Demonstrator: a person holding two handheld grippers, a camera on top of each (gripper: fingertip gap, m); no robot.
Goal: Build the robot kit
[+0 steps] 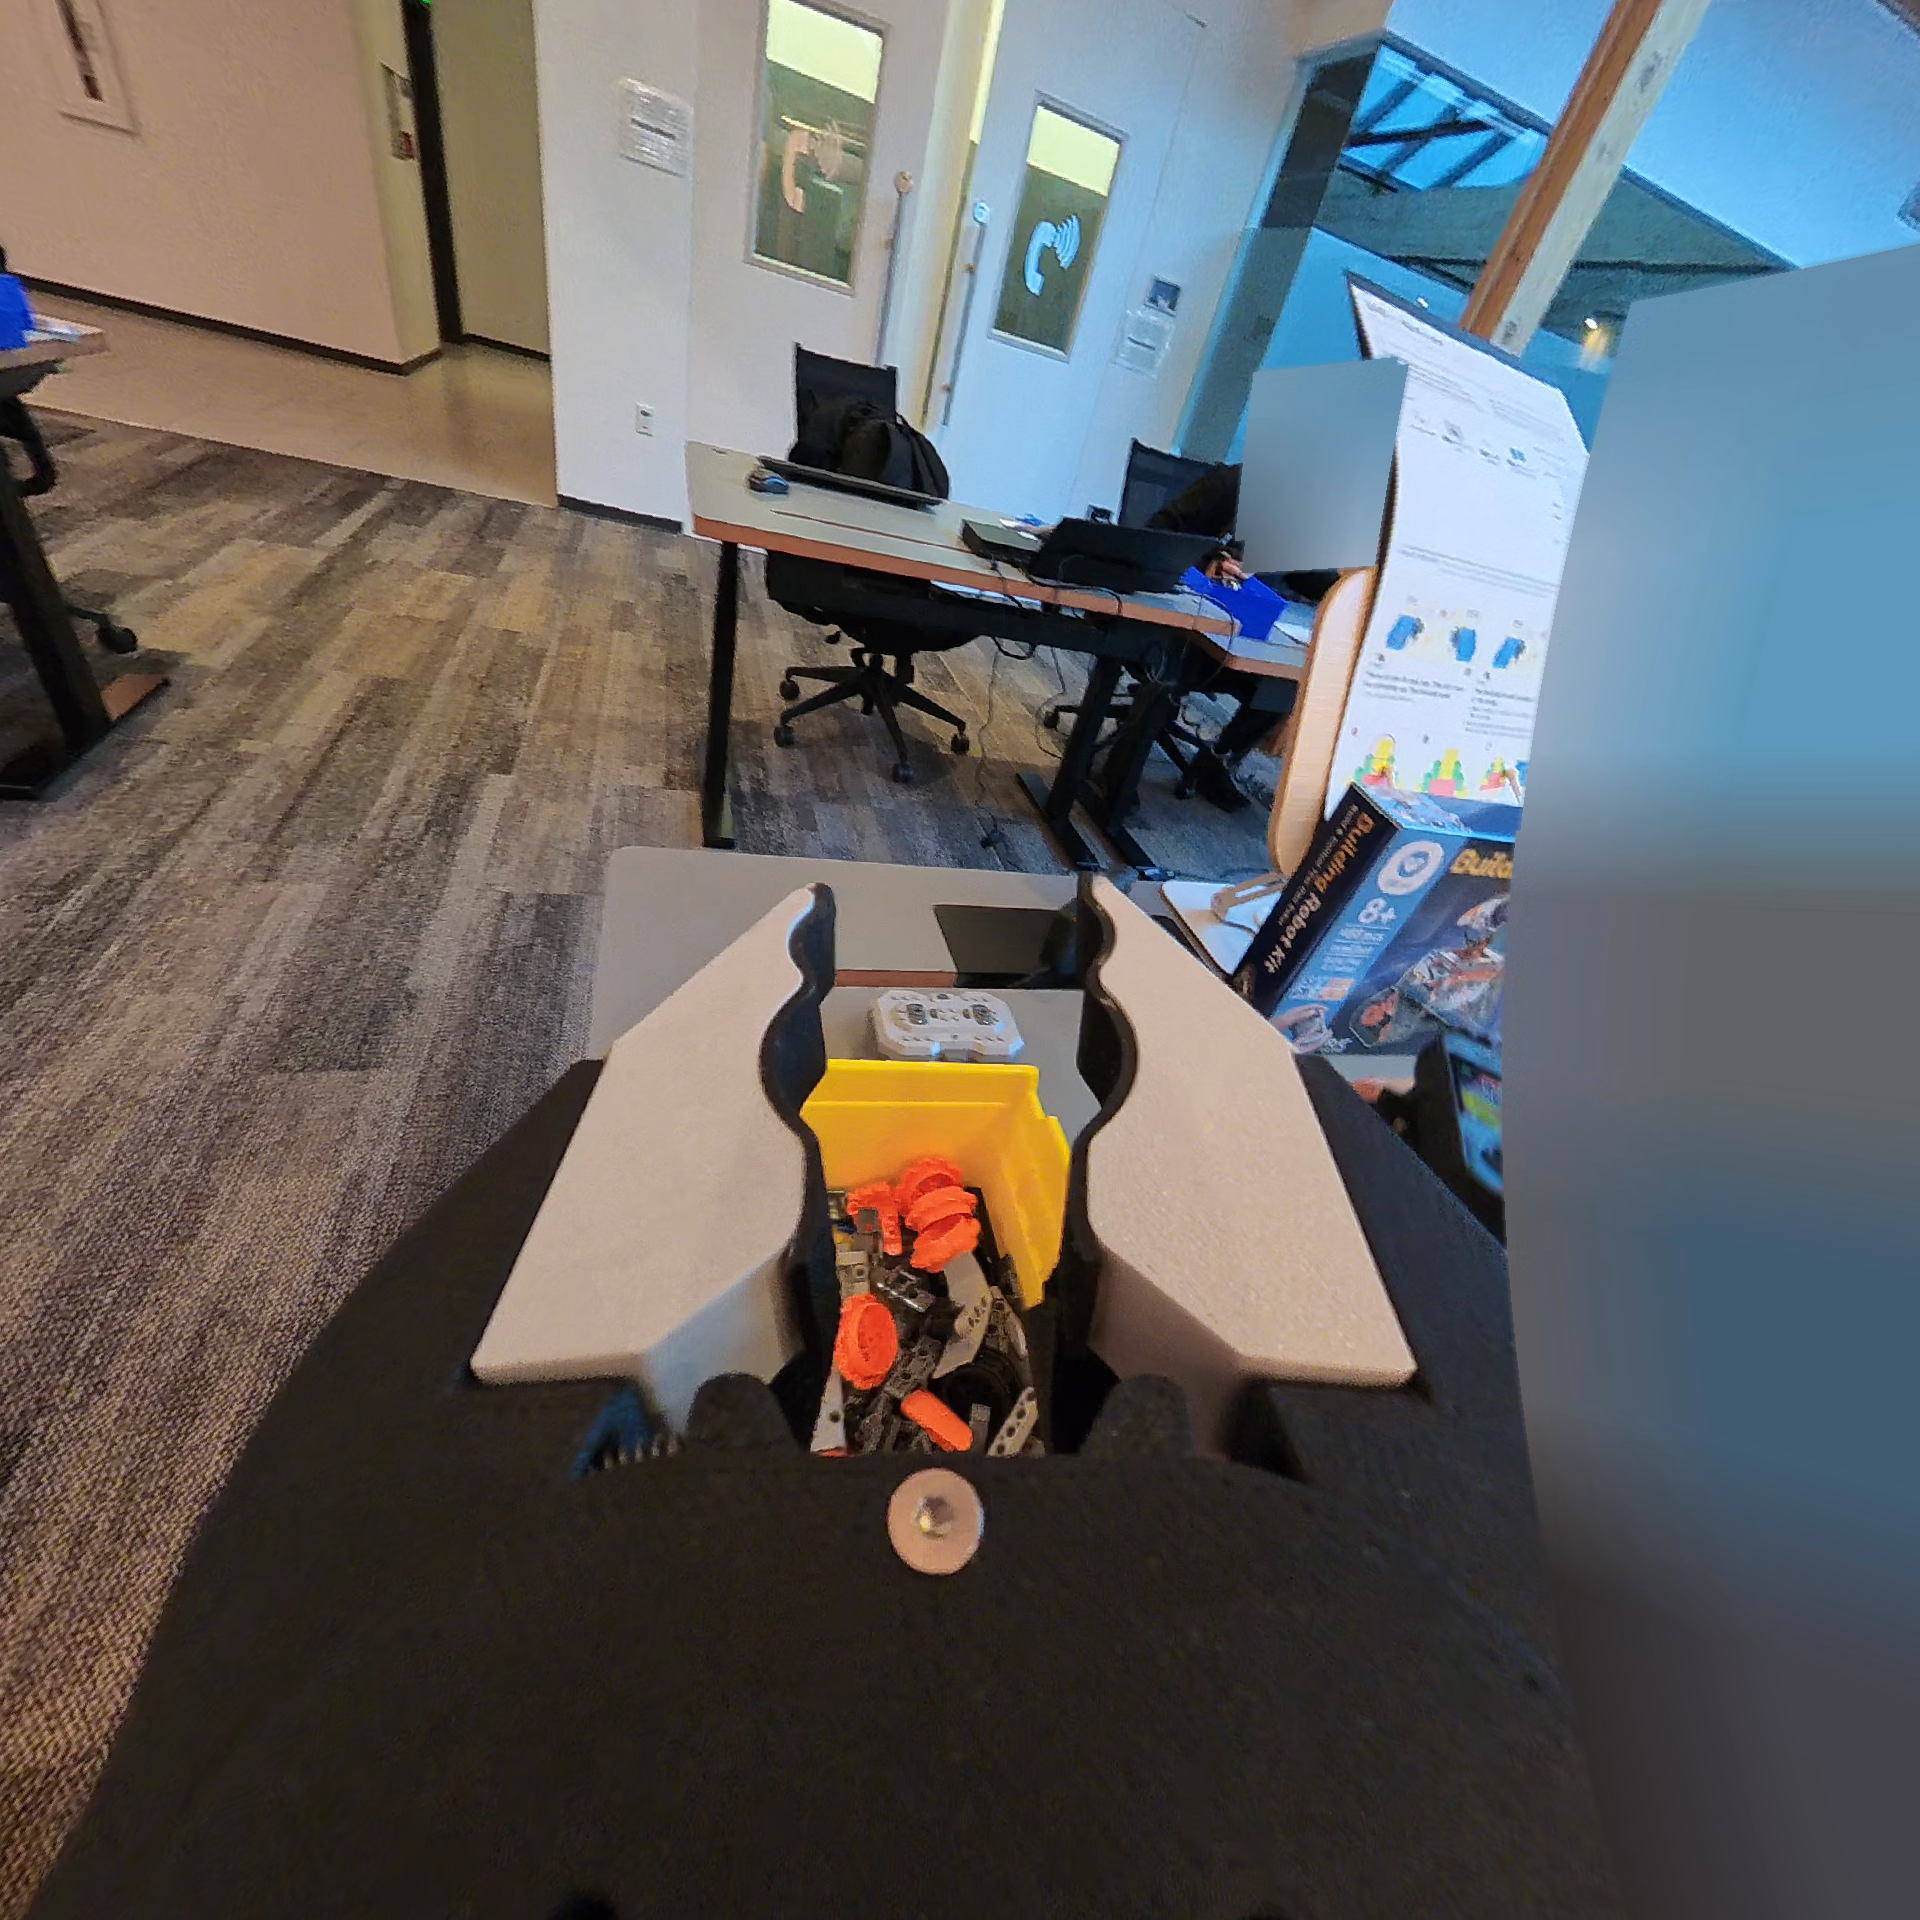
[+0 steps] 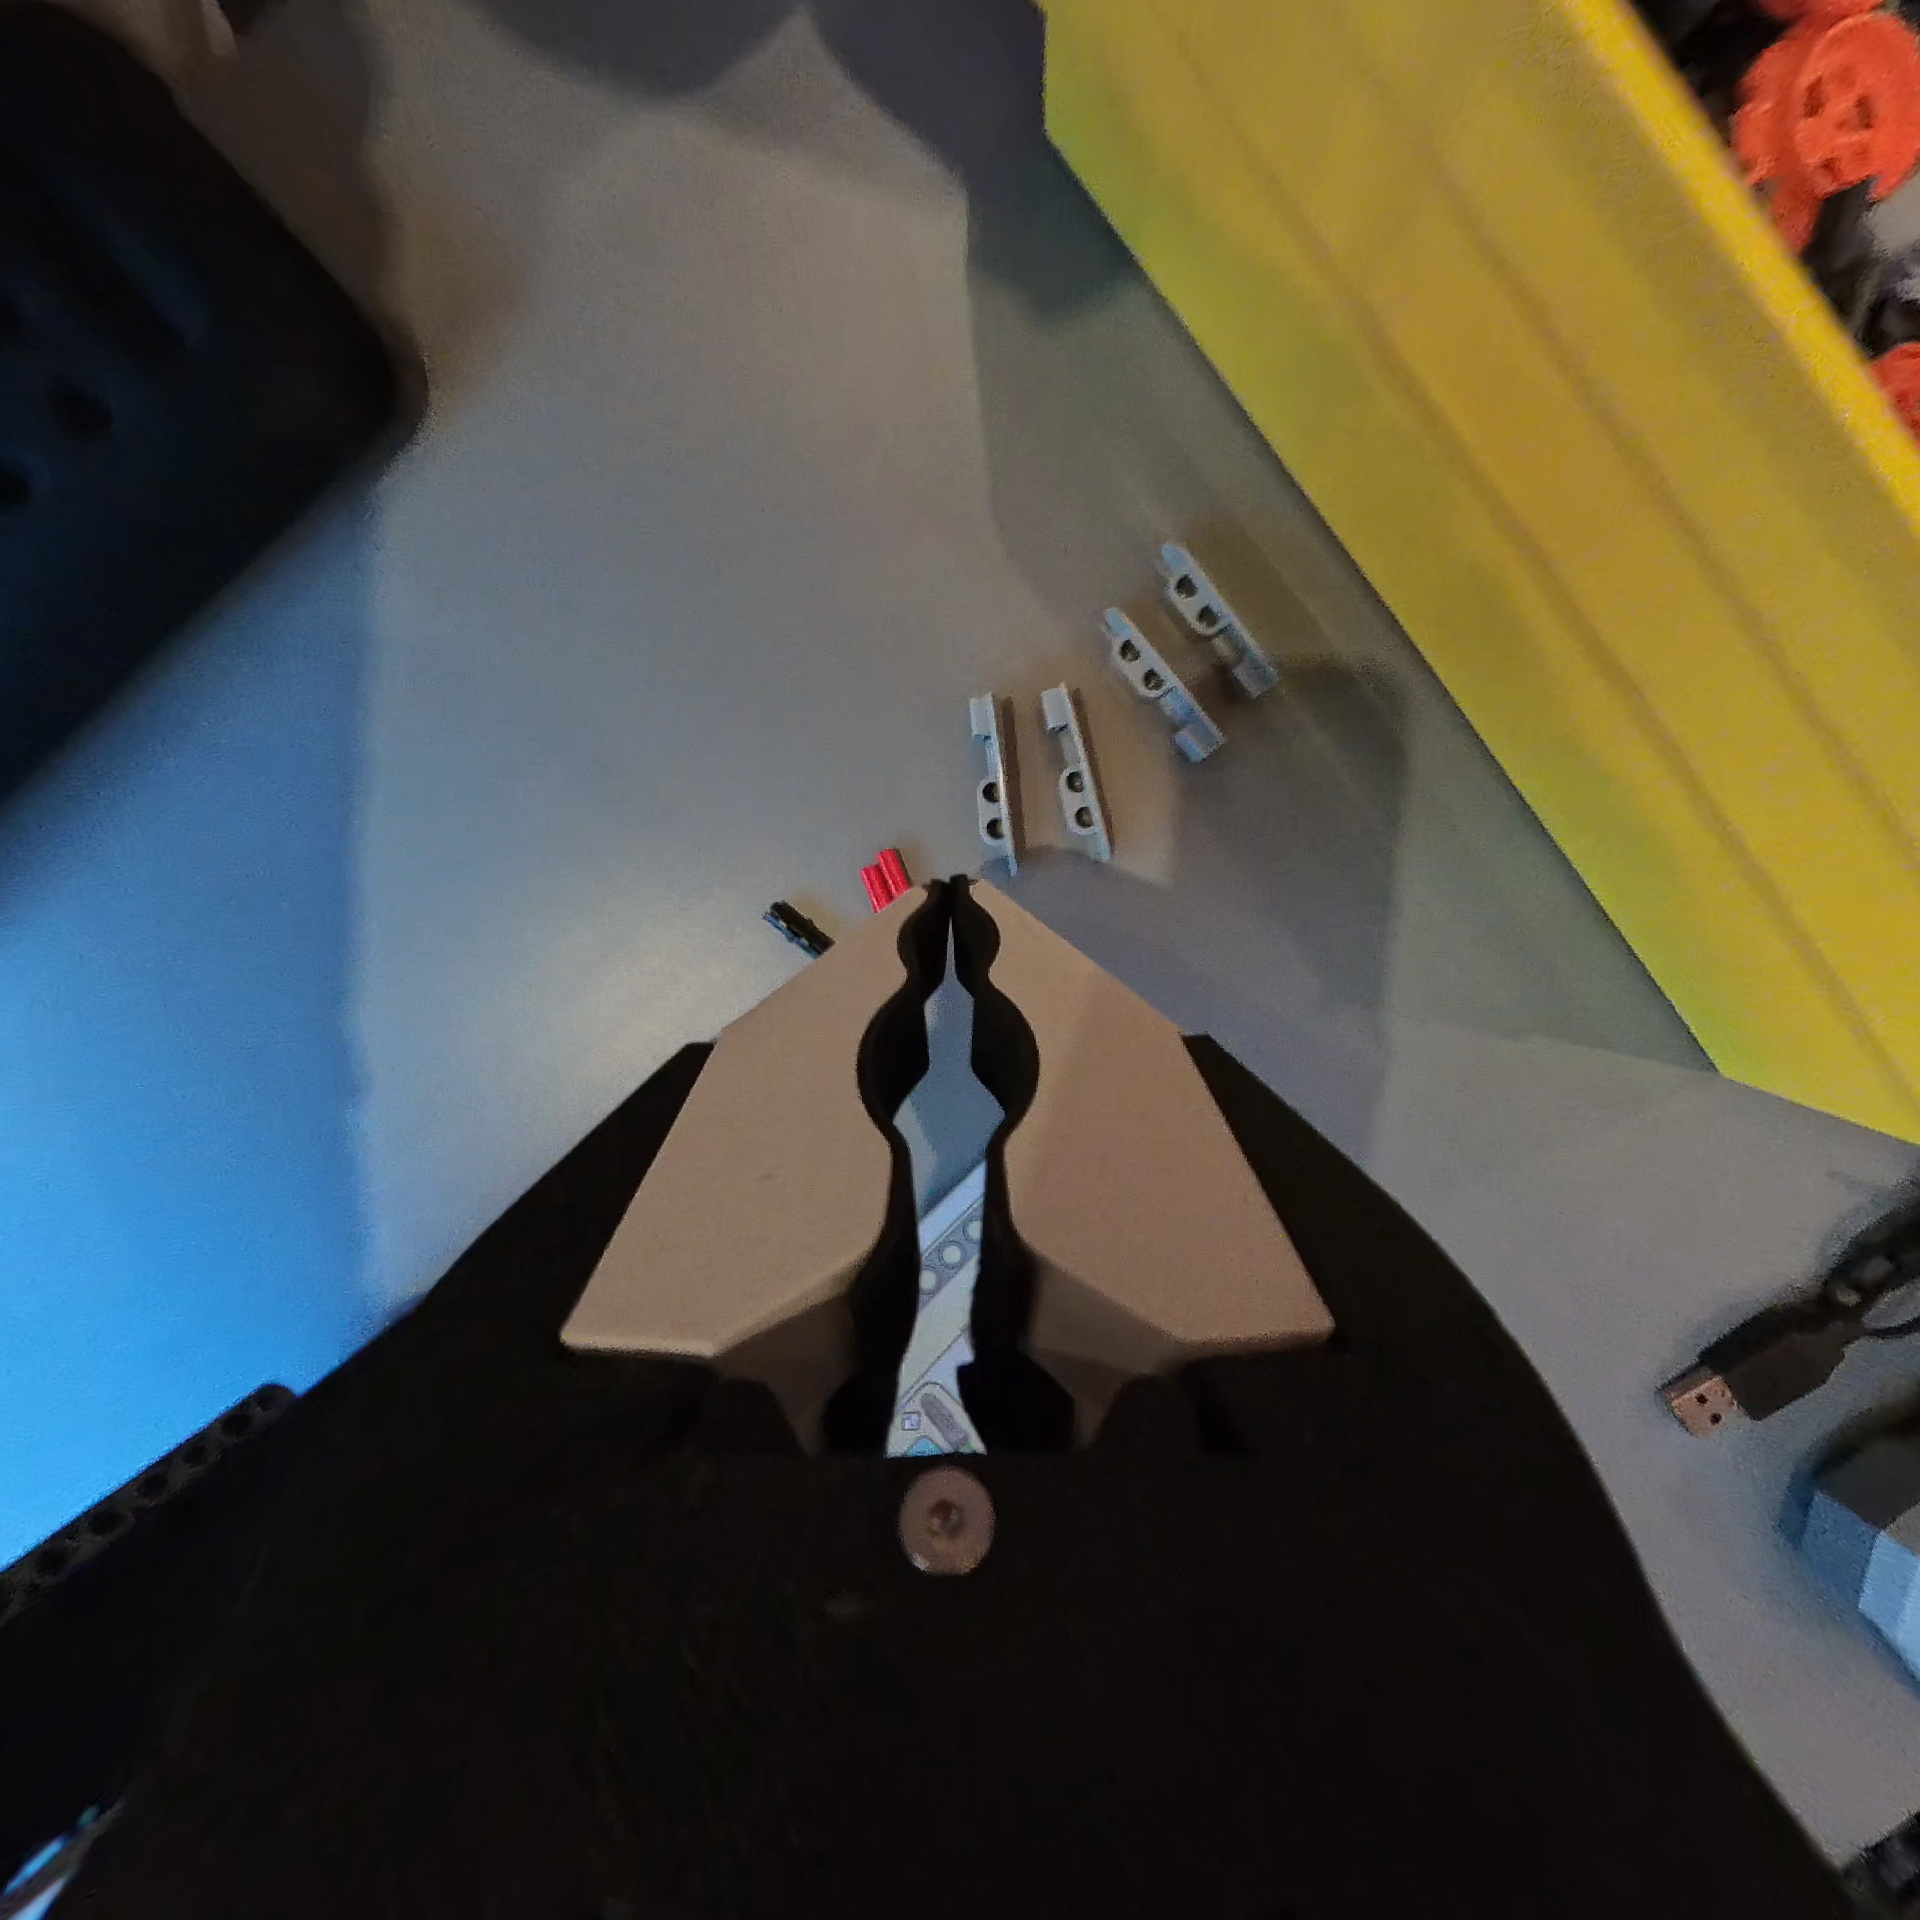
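My left gripper [image 1: 951, 904] is open and empty, held above a yellow bin [image 1: 935, 1132] full of orange wheels [image 1: 940, 1216] and grey building pieces. A light grey hub block [image 1: 948, 1023] lies on the table beyond the bin. My right gripper [image 2: 954, 883] is shut with its tips low over the grey table [image 2: 665, 582]; nothing shows between them. A small red pin [image 2: 885, 880] and a small black pin [image 2: 793, 925] lie just left of the tips. Several light grey beams [image 2: 1075, 788] lie ahead, between the tips and the yellow bin's wall [image 2: 1475, 436].
A blue toy kit box [image 1: 1382, 925] stands at the table's right. A USB plug on a black cable [image 2: 1756, 1377] lies at the right. A dark blue object [image 2: 135, 395] sits at upper left. Desks and office chairs [image 1: 873, 582] stand beyond on carpet. My right tips are roughly 5 centimetres from the small black pin [image 2: 793, 925].
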